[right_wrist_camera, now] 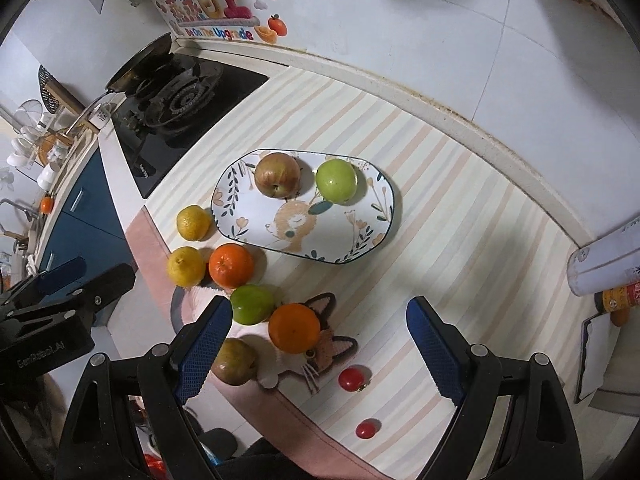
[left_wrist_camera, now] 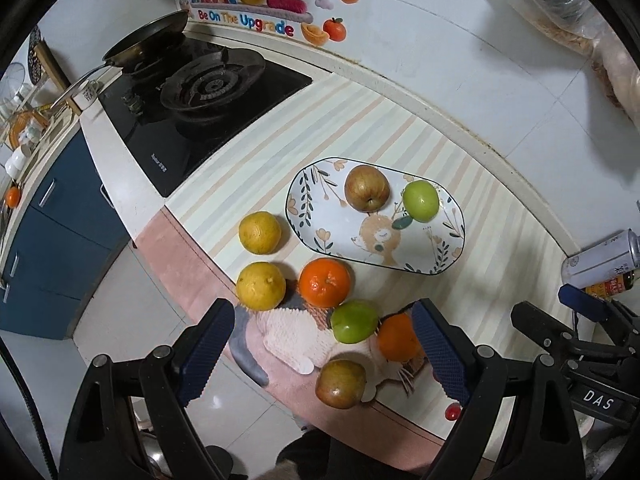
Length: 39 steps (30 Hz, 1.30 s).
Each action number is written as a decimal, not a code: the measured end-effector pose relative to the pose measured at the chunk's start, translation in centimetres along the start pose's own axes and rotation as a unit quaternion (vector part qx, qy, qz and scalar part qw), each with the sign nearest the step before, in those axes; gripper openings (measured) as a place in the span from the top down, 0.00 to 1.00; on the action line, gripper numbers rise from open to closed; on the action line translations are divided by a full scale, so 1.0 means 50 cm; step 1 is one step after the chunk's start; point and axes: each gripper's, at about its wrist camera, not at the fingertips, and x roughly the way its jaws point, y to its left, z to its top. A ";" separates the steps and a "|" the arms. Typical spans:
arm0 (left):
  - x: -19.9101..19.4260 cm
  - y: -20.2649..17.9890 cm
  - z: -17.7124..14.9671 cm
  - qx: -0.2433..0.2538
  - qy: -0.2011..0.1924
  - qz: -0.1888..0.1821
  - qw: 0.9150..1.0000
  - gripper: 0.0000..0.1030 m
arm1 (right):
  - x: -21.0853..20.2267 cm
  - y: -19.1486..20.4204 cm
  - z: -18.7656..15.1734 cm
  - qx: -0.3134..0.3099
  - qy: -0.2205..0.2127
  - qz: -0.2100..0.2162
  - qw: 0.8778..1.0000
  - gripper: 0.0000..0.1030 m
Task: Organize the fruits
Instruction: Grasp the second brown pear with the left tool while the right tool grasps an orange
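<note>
A patterned oval plate (left_wrist_camera: 320, 216) (right_wrist_camera: 248, 216) holds a red-brown apple (left_wrist_camera: 367, 188) (right_wrist_camera: 277, 174) and a green apple (left_wrist_camera: 421, 201) (right_wrist_camera: 336, 180). On the striped mat lie two yellow citrus (left_wrist_camera: 260, 232) (left_wrist_camera: 261, 285), an orange (left_wrist_camera: 325, 282) (right_wrist_camera: 231, 265), a green apple (left_wrist_camera: 354, 321) (right_wrist_camera: 252, 304), another orange (left_wrist_camera: 396, 338) (right_wrist_camera: 294, 328), a brownish apple (left_wrist_camera: 341, 383) (right_wrist_camera: 234, 361) and two cherry tomatoes (right_wrist_camera: 351, 379) (right_wrist_camera: 368, 428). My left gripper (left_wrist_camera: 324, 356) is open above the near fruits. My right gripper (right_wrist_camera: 320, 348) is open, empty.
A gas stove (left_wrist_camera: 200, 92) with a pan (left_wrist_camera: 148, 40) stands at the back left. A can (left_wrist_camera: 600, 258) and bottles stand at the right. A cat-shaped mat (right_wrist_camera: 320, 344) lies under the near fruits. The counter's front edge is close below the grippers.
</note>
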 end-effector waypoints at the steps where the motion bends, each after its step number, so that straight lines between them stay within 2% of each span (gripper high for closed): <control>1: 0.002 0.002 -0.003 -0.002 -0.002 0.002 1.000 0.12 | 0.006 0.000 -0.003 0.000 0.003 0.001 1.000 0.12; 4: 0.019 0.007 -0.014 -0.003 0.003 0.009 1.000 0.01 | 0.046 -0.007 -0.015 0.008 0.025 0.018 1.000 0.12; 6: 0.036 0.012 -0.028 -0.006 0.010 0.016 1.000 0.01 | 0.083 -0.013 -0.024 0.016 0.045 0.030 0.998 0.12; 8: 0.073 0.021 -0.053 -0.016 0.036 0.019 0.999 0.01 | 0.139 -0.020 -0.037 0.026 0.072 0.054 0.996 0.12; 13: 0.163 0.037 -0.132 -0.041 0.101 0.025 0.994 0.01 | 0.260 -0.018 -0.066 0.034 0.123 0.066 0.990 0.12; 17: 0.190 0.023 -0.173 -0.015 0.111 0.036 0.993 0.01 | 0.343 0.000 -0.075 0.026 0.155 0.068 0.985 0.15; 19: 0.198 0.010 -0.185 0.007 0.113 0.045 0.993 0.01 | 0.385 0.013 -0.082 0.019 0.173 0.068 0.982 0.22; 23: 0.218 -0.010 -0.203 0.046 0.125 0.051 0.990 0.01 | 0.413 0.024 -0.094 0.017 0.187 0.100 0.977 0.36; 26: 0.235 -0.029 -0.210 0.075 0.133 0.045 0.987 0.01 | 0.399 0.021 -0.105 -0.003 0.181 0.065 0.981 0.36; 31: 0.273 -0.063 -0.217 0.106 0.148 0.028 0.983 0.01 | 0.383 -0.039 -0.130 0.019 0.191 0.057 0.980 0.36; 33: 0.294 -0.073 -0.216 0.113 0.154 0.021 0.981 0.05 | 0.380 -0.053 -0.136 0.025 0.194 0.058 0.979 0.36; 35: 0.310 -0.079 -0.214 0.112 0.160 0.013 0.981 0.22 | 0.380 -0.065 -0.139 0.035 0.195 0.065 0.978 0.36; 36: 0.317 -0.079 -0.214 0.110 0.165 0.009 0.980 0.40 | 0.382 -0.067 -0.142 0.039 0.195 0.069 0.978 0.35; 39: 0.326 -0.069 -0.209 0.096 0.163 0.004 0.982 0.42 | 0.383 -0.074 -0.142 0.052 0.196 0.072 0.977 0.35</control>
